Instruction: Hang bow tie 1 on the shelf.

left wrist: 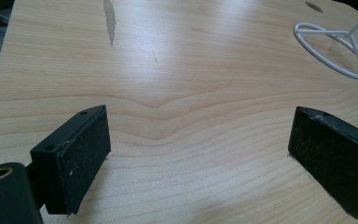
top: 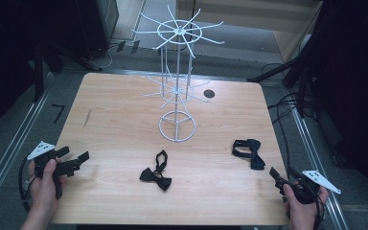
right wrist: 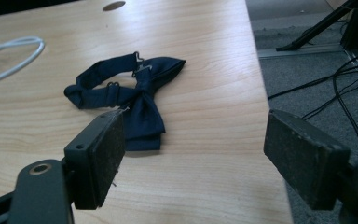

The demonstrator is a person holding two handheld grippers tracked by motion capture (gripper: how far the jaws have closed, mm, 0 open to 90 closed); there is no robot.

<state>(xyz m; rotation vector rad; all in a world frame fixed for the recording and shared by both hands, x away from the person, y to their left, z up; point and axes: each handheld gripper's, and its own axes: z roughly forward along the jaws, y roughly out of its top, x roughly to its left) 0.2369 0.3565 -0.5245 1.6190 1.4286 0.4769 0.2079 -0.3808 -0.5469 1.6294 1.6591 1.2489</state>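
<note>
A white wire display stand (top: 177, 86) with two tiers of spokes rises from the middle of the wooden table (top: 124, 120); its ring base (left wrist: 340, 49) lies at the far right of the left gripper view. One dark bow tie (top: 156, 173) lies in front of the stand. A second navy bow tie (top: 249, 152) (right wrist: 130, 100) lies at the right, just ahead of my right gripper (top: 281, 175) (right wrist: 200, 154), which is open and empty near the table's right front corner. At the left front edge, my left gripper (top: 74, 160) (left wrist: 198, 154) hangs open over bare wood.
A round cable hole (top: 209, 93) sits in the table behind the stand. Black cables (right wrist: 335, 84) trail across the grey floor beyond the right edge. Dark tripod legs (top: 287, 72) stand at the back right.
</note>
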